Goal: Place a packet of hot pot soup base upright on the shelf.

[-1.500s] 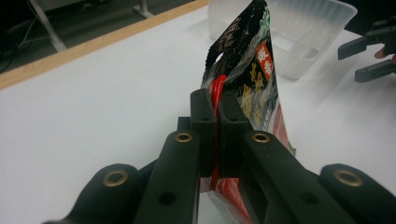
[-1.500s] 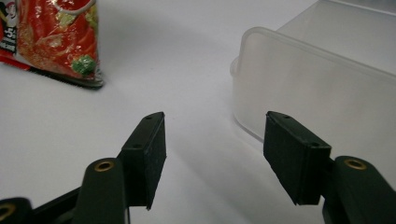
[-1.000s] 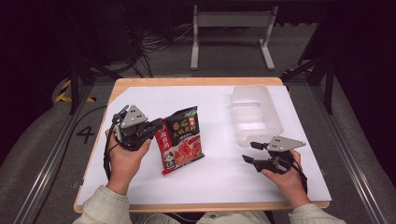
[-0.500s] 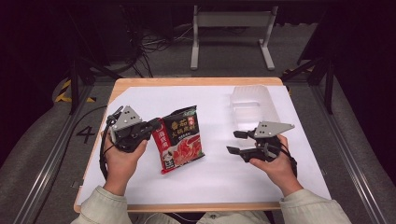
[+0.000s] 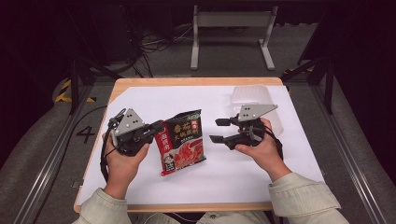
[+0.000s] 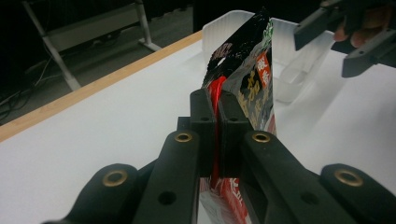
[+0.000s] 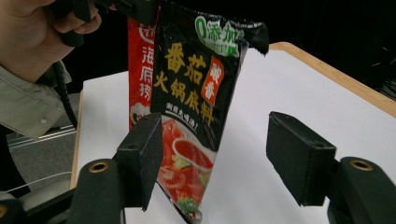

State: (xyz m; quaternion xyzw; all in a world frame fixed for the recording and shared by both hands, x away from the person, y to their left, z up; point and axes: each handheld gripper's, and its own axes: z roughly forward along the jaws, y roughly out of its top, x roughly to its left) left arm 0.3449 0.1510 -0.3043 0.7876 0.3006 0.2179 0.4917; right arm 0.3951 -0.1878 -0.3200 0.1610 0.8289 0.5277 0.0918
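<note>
Your left gripper (image 5: 156, 128) clamps the red-and-black printed soup-base pouch (image 5: 183, 141); your right gripper (image 5: 218, 130) gapes wide just beside it.

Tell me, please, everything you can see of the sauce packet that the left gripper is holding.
The sauce packet is a glossy, flexible pouch, black at the top and red down one side, with yellow and white print and a picture of a red dish. It is lifted off the white table, hanging crumpled and tilted. The left gripper is shut on its red edge. The right gripper is open, its jaws either side of the pouch, apparently not touching it.
</note>
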